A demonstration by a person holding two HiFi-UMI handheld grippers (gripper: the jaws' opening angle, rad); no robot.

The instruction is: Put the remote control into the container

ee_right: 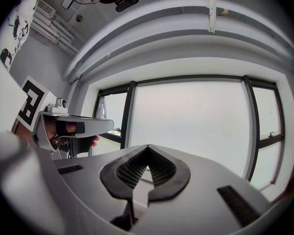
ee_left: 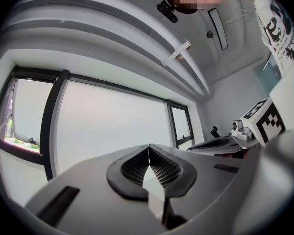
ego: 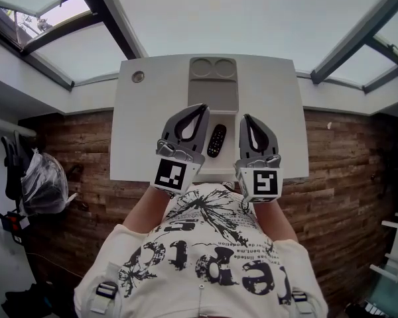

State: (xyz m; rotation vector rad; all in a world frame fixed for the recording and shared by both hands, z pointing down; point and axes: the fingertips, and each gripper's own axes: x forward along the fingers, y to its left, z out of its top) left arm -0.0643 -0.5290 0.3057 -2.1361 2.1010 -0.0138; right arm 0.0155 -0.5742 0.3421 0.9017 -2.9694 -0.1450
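- A white table (ego: 139,144) stands on a dark plank floor (ego: 345,177), pushed up against a wall of large windows (ego: 252,18).
- The remote control (ego: 216,140) lies flat near the table's front edge, long axis running roughly 12 to 6 o'clock with a slight tilt.
- The grey container (ego: 213,95) sits just beyond the remote at its 12 o'clock. It has two round wells at the far end and an empty rectangular tray at the near end.
- The left gripper (ego: 203,106) is at the remote's 9 o'clock. Its jaws are pressed together with nothing between them.
- The right gripper (ego: 245,117) is at the remote's 3 o'clock, also closed and empty. Both gripper views look up at the windows, not down at the table.
- The remote is probably light, rigid and smooth plastic, and so low on the table that a grip could slip off it.
- The best hold looks to be across its narrow width near the middle, pads on the two long edges and clear of the buttons.
- Either set of jaws would have to open first.
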